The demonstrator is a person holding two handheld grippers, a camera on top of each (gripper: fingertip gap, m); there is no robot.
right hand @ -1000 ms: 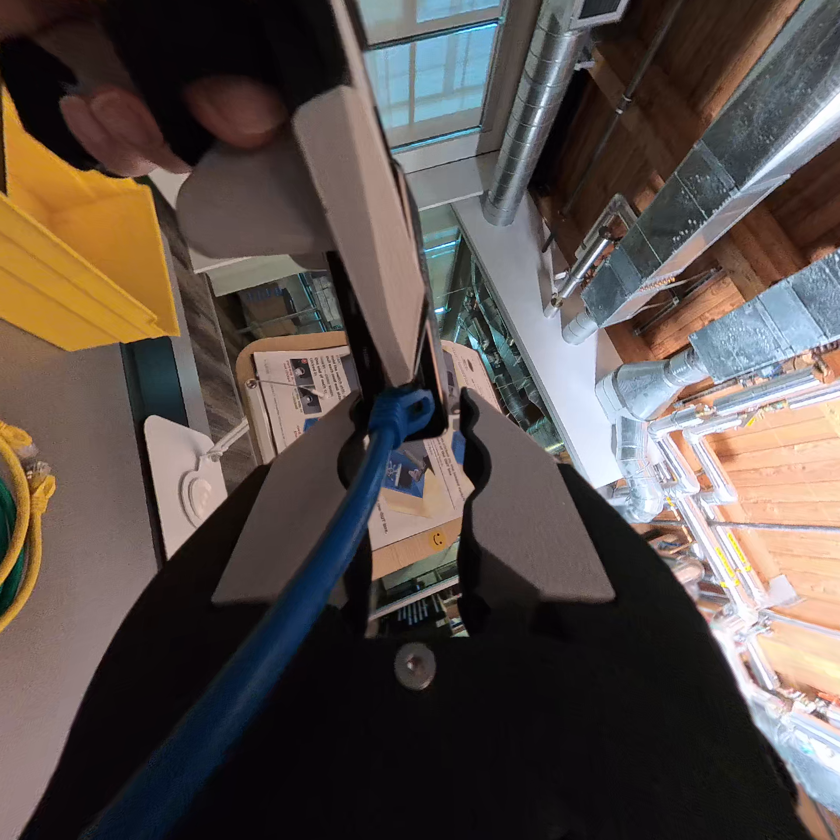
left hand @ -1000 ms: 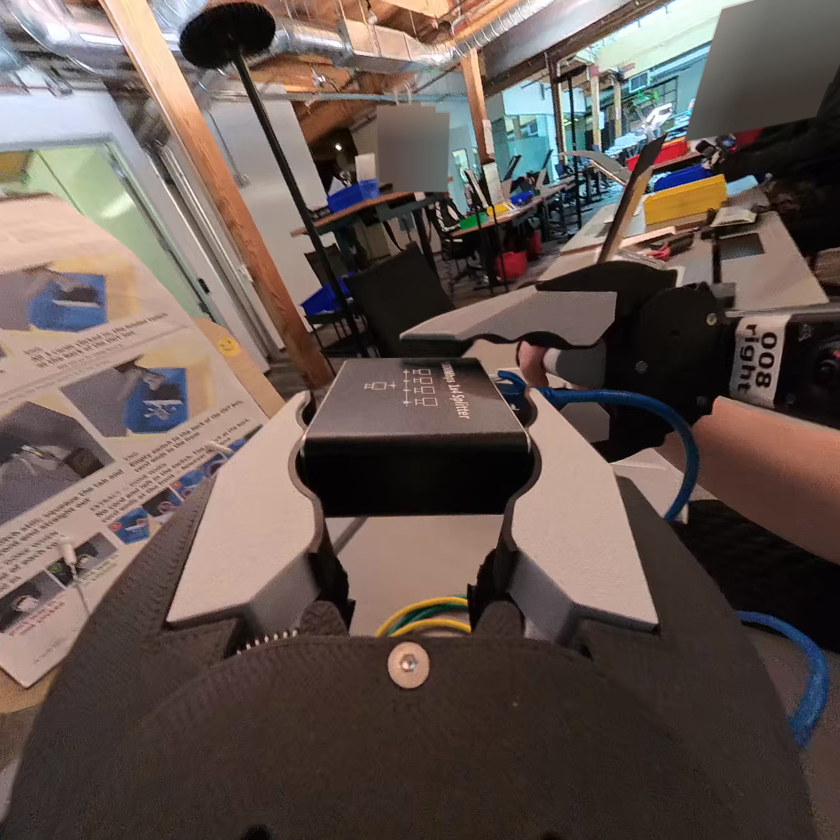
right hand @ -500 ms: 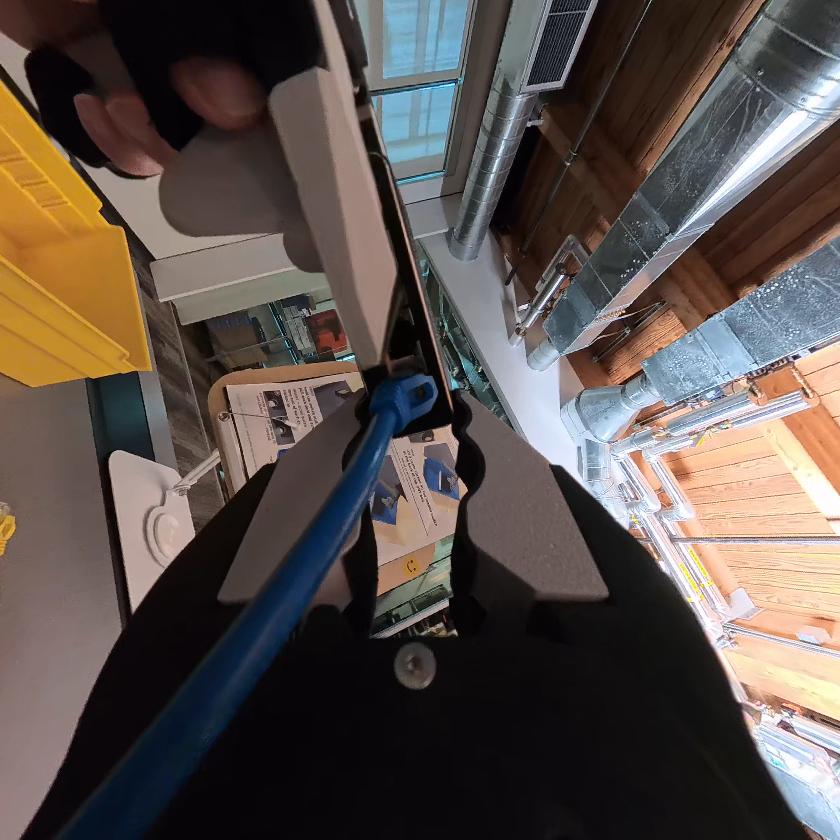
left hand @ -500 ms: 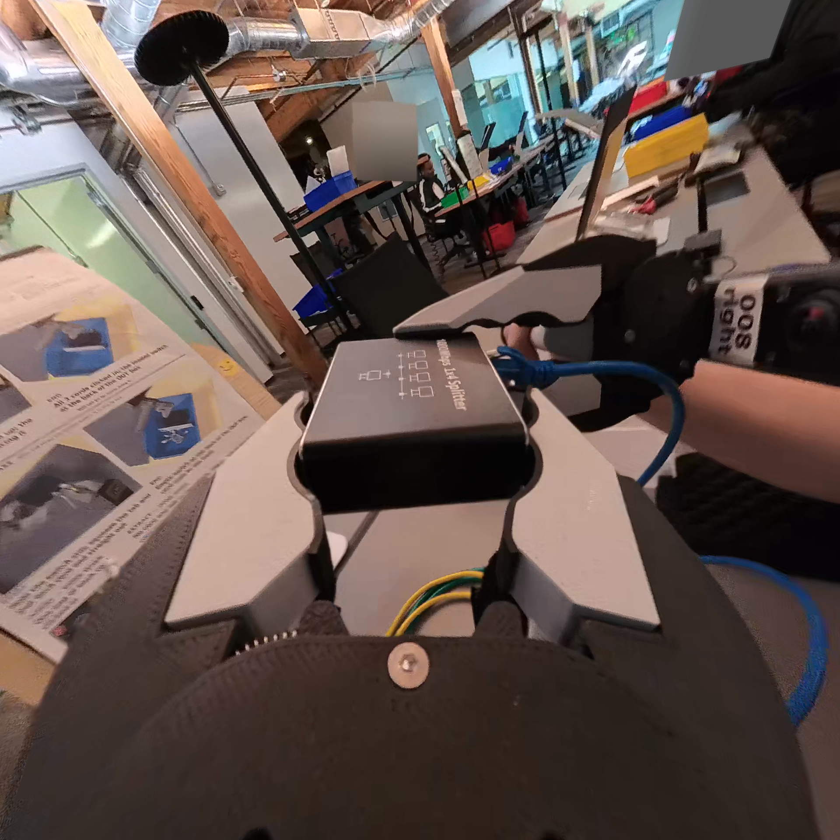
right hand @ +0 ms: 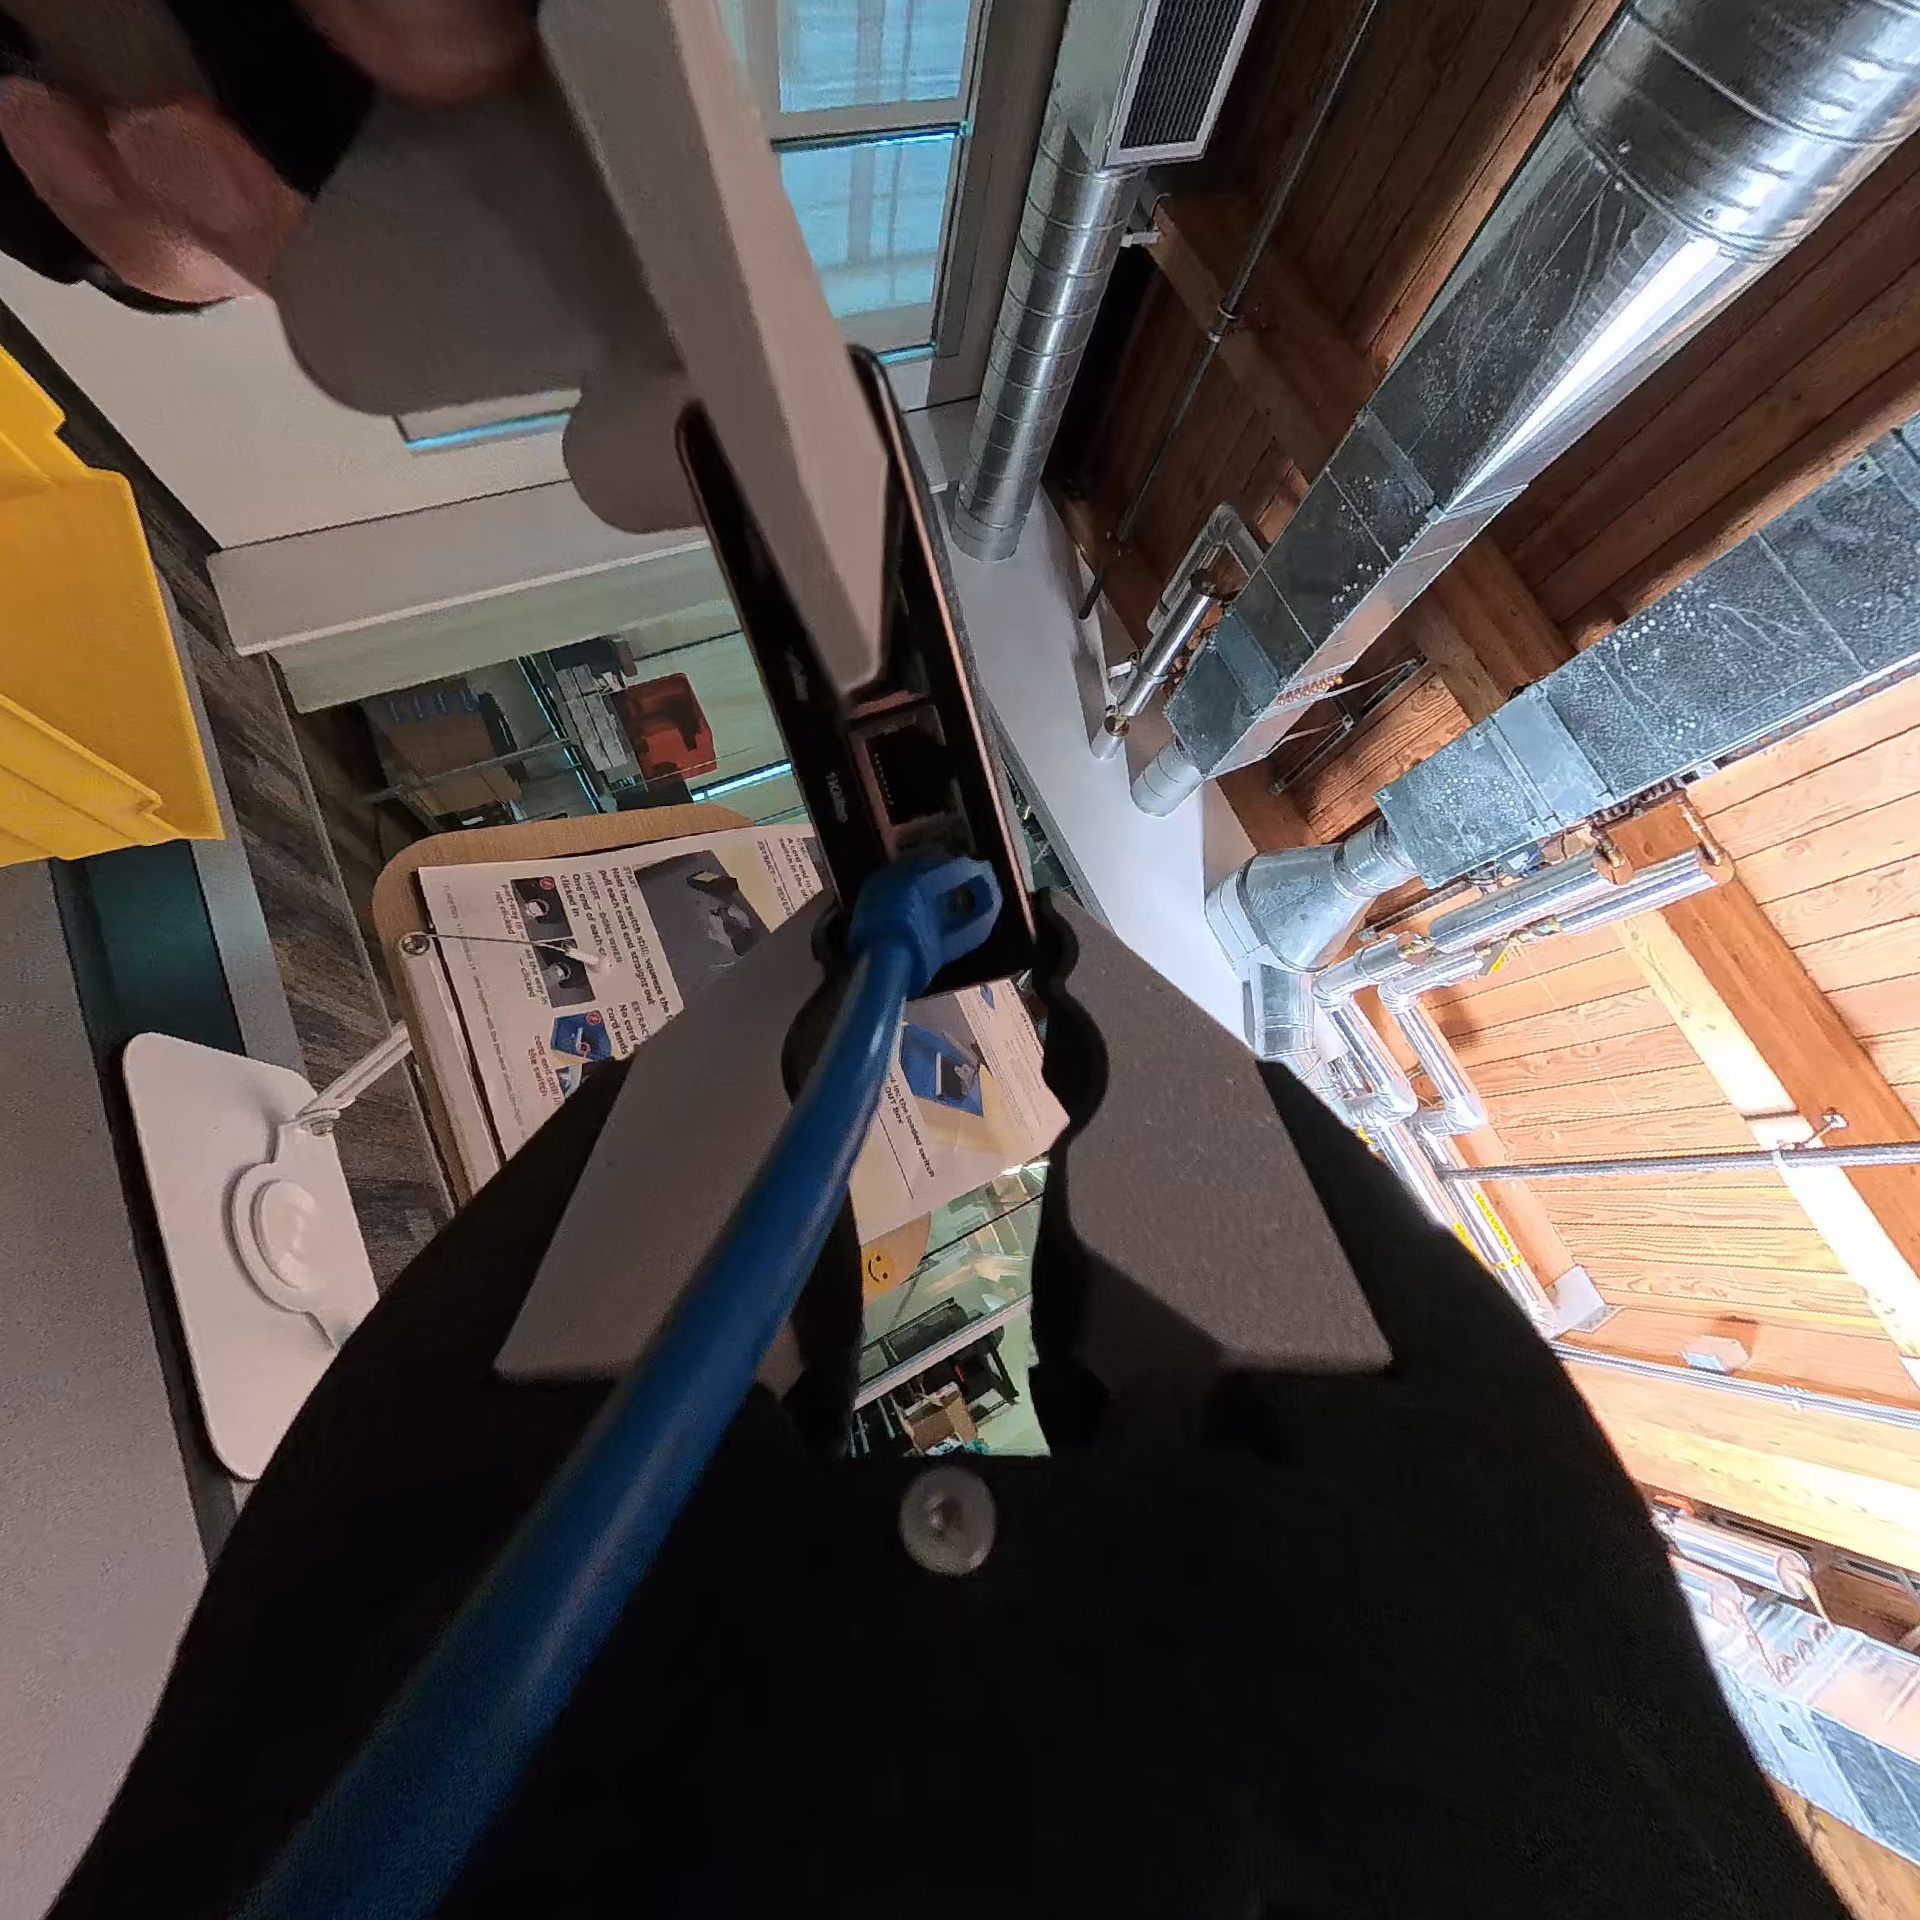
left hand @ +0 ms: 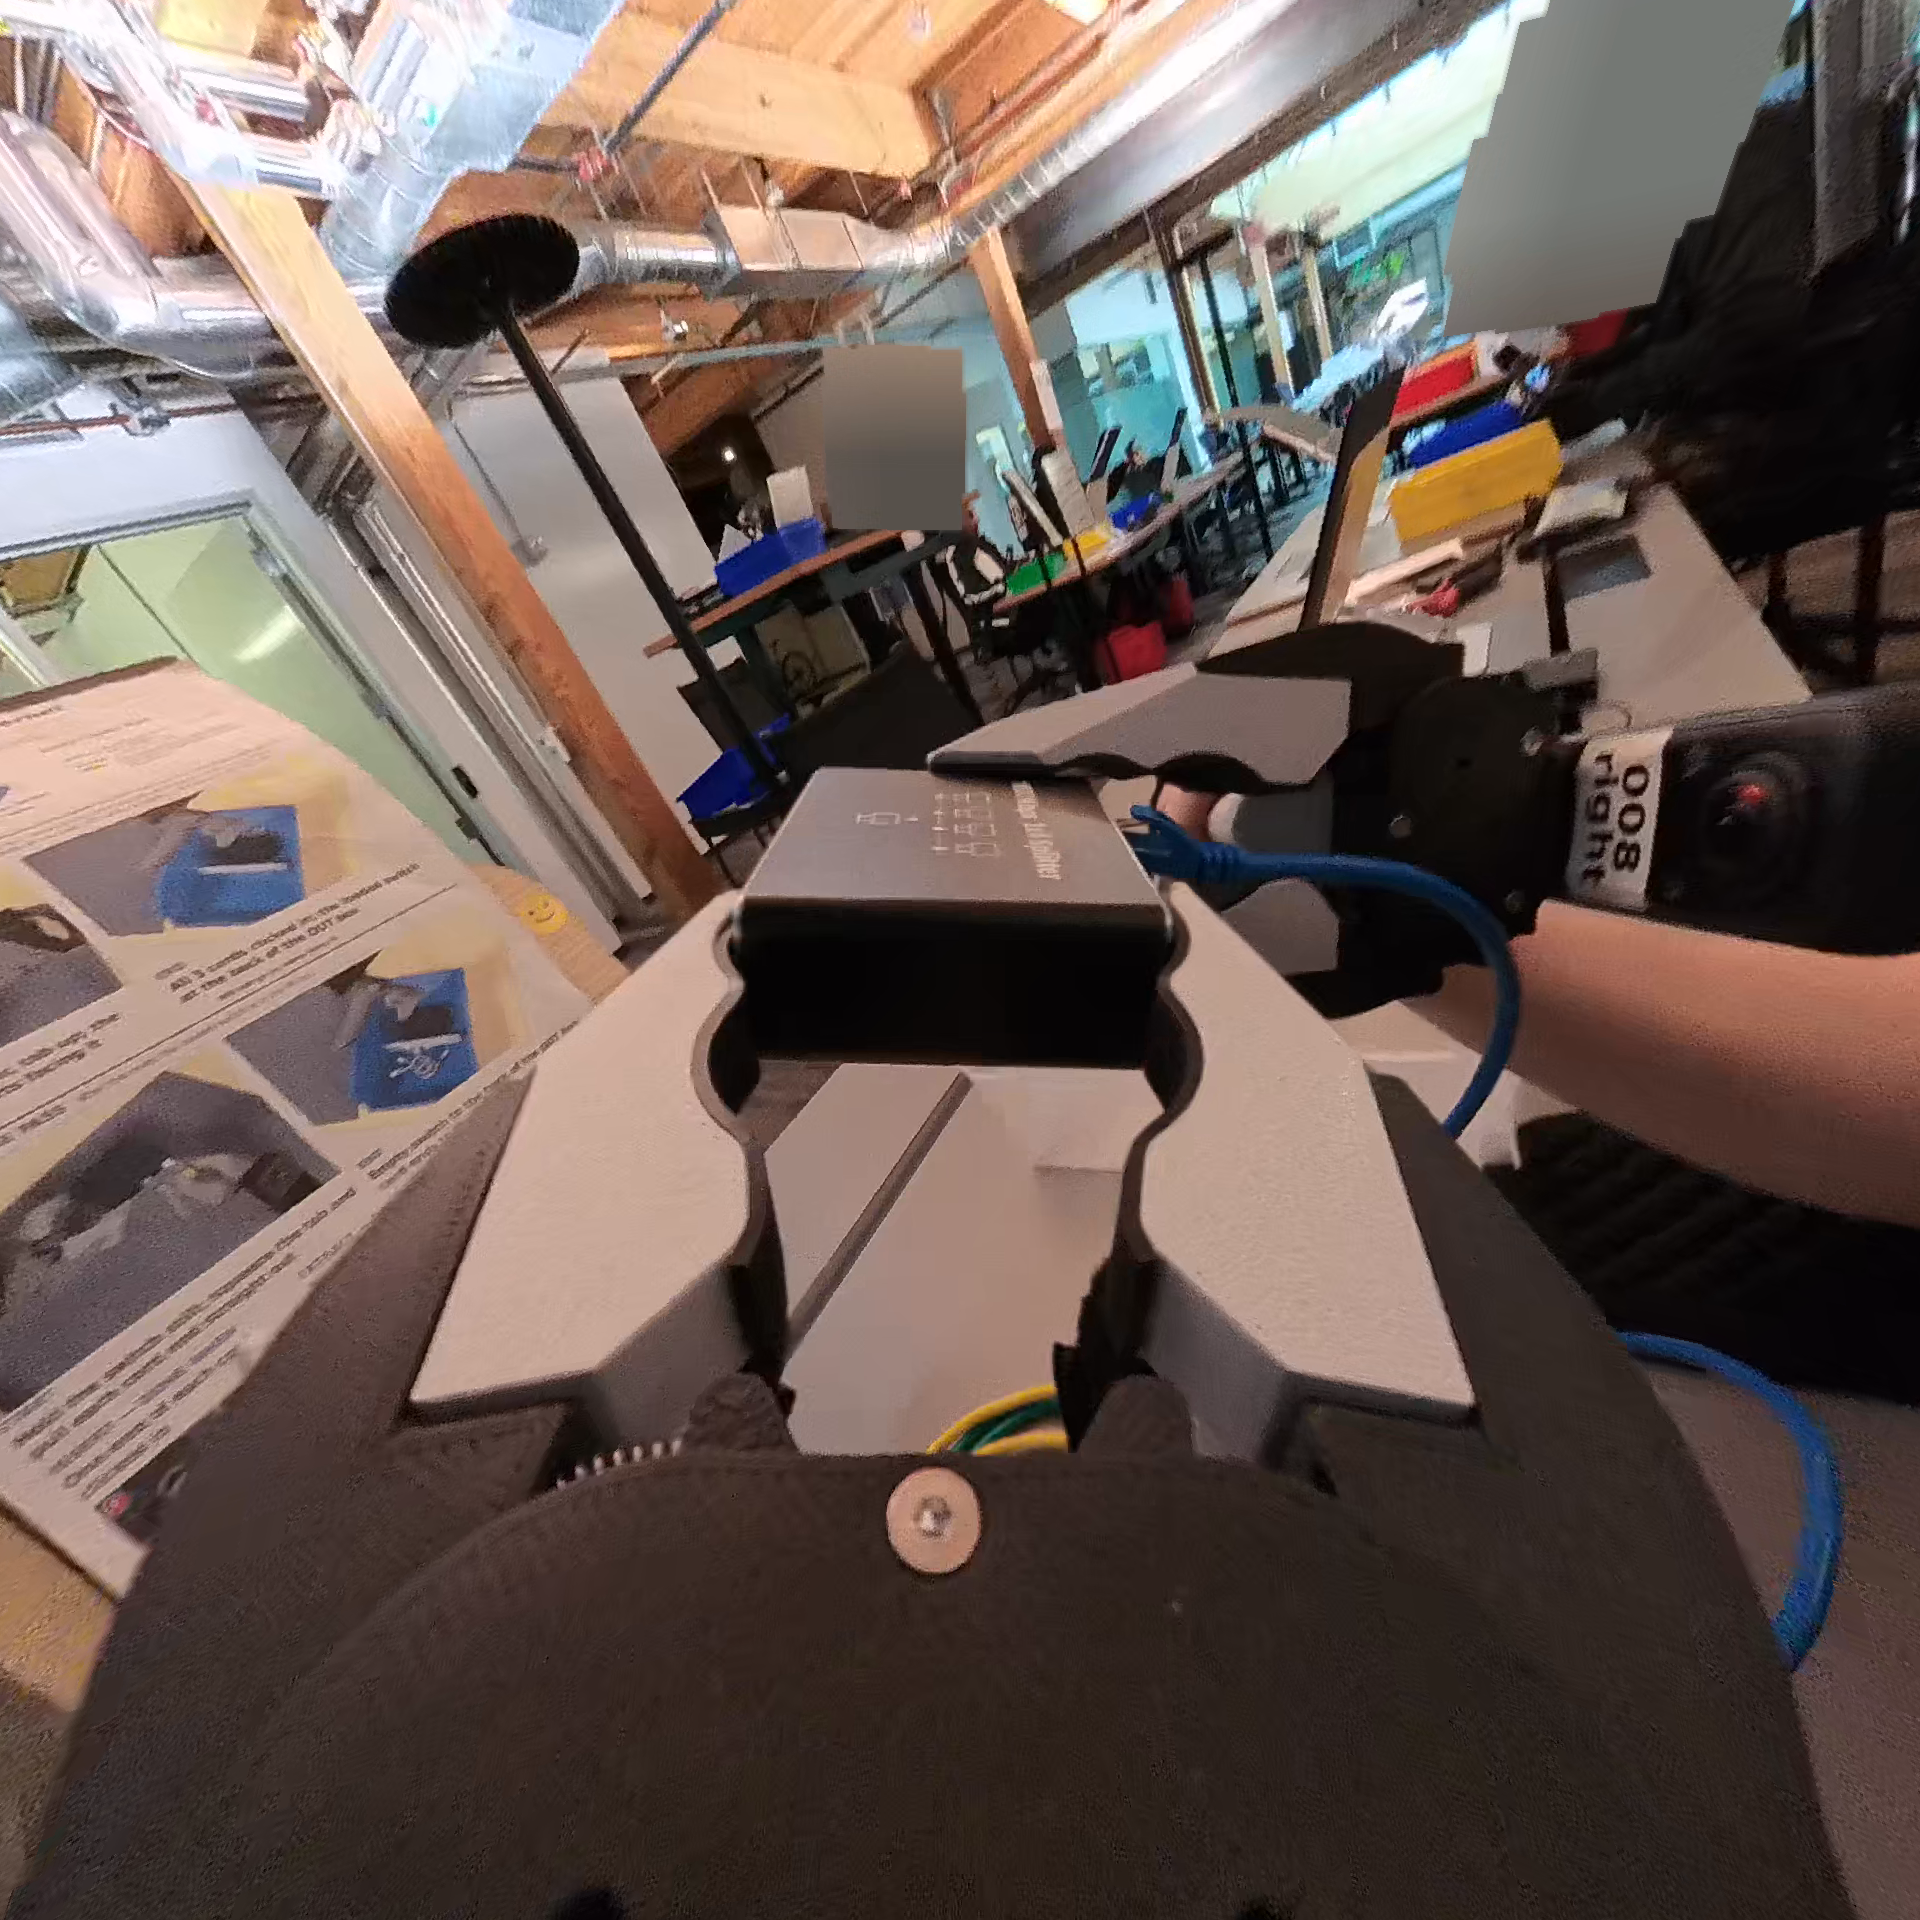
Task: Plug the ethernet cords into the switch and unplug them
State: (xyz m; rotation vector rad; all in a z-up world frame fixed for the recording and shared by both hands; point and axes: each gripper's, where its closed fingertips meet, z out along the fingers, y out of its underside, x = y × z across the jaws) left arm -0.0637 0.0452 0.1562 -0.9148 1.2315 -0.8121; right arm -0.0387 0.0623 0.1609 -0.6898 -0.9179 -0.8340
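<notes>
Your left claw (left hand: 951, 997) is closed on the black switch (left hand: 940, 873), one grey finger pressed against each short side, and holds it up off the table (left hand: 935, 1195) with its printed top face upward. Your right claw (right hand: 935, 935) comes in from the side, opened about as wide as the thickness of the switch. The blue cord (right hand: 727, 1247) runs up between its fingers, lying against the left one, but you cannot tell from these views whether the fingers actually pinch it. The blue plug (right hand: 925, 904) sits at the end port of the switch, at the edge nearest the right claw; how deep it is seated is not clear. The port next to it (right hand: 899, 774) is open. In the left wrist view the cord (left hand: 1455, 935) arcs away from the switch, loops down under your forearm and trails off to the right. Yellow and green cords (left hand: 997, 1429) lie on the table below the left claw. A printed instruction sheet (left hand: 208, 1039) stands to the left.
</notes>
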